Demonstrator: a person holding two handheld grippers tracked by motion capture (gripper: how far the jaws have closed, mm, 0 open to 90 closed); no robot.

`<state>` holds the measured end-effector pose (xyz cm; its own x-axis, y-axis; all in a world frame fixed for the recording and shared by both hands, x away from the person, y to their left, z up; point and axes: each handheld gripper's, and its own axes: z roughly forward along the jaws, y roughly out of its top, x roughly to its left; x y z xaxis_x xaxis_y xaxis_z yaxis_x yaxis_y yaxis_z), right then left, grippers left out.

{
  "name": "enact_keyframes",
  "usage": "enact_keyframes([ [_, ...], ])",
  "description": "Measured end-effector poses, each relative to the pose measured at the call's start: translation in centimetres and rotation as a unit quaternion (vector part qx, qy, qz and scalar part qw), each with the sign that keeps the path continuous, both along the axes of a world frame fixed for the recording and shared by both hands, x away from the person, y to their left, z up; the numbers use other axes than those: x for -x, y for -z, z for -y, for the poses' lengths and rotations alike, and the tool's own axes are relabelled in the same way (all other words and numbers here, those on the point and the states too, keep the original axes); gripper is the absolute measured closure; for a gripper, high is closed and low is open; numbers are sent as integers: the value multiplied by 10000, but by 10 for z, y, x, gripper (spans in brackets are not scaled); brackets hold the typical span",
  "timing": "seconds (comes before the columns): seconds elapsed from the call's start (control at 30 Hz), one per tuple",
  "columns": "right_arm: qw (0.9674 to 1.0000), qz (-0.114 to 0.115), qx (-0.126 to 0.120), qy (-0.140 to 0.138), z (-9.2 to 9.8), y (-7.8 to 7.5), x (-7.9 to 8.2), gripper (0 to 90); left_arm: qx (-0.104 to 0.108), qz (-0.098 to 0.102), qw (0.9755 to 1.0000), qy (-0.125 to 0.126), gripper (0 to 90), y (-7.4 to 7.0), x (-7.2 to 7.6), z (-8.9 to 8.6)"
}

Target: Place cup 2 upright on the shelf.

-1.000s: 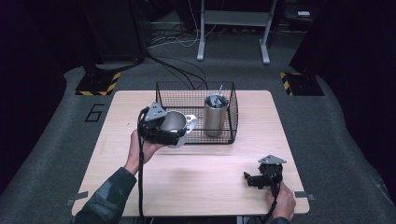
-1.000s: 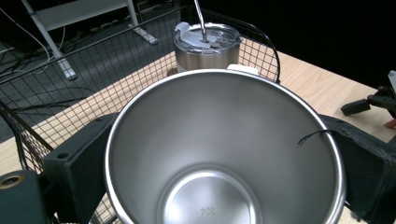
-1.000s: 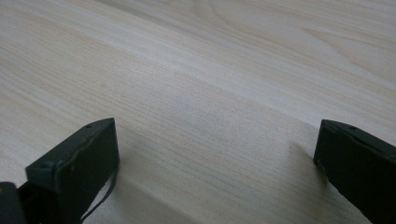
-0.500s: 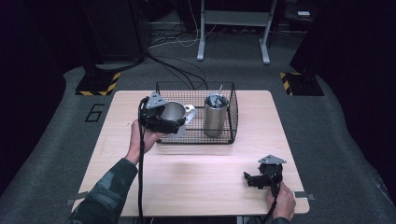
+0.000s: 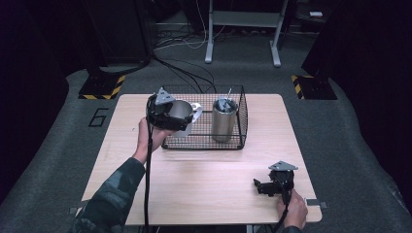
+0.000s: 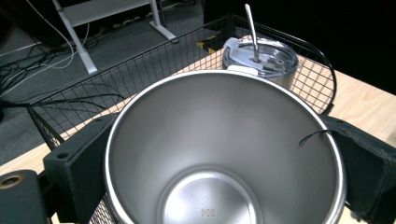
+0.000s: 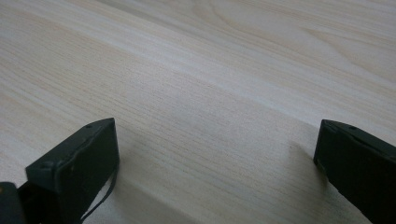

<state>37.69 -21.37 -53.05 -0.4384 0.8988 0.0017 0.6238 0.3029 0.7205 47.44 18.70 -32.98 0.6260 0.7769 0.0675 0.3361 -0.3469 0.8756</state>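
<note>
Steel cup [image 6: 224,154], open & w/o lid, sits clamped btwn the two black jaws of the left gripper [image 5: 167,115], held up at the left end of the wire basket [image 5: 204,141], over its rim. Cup's inside is bare metal, bottom stamped. Lidded tumbler [image 5: 224,119] w/ a straw stands upright inside the basket's right half, near the cup but apart from it. Right gripper [image 5: 268,186] rests low over the table [image 5: 204,189] nr the front right corner, jaws spread wide w/ nothing btwn them, just bare wood.
</note>
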Motion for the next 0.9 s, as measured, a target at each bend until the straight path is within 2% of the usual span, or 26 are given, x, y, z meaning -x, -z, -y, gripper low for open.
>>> enact_keyframes([
  [0.1,10000,4,1,-5,0,0,0,0,54,4,10000,-43,60,0,-4,2],
  [0.2,10000,3,1,-2,0,0,0,0,11,35,10000,-53,60,-1,-8,4],
  [0.3,10000,0,0,0,0,0,0,0,79,-38,9999,-101,60,1,-15,4],
  [0.7,10000,5,-9,13,0,0,0,0,107,-114,9994,-300,60,6,-38,1],
  [0.9,10000,9,-11,25,0,0,0,0,98,-197,9989,-426,60,15,-49,3],
])
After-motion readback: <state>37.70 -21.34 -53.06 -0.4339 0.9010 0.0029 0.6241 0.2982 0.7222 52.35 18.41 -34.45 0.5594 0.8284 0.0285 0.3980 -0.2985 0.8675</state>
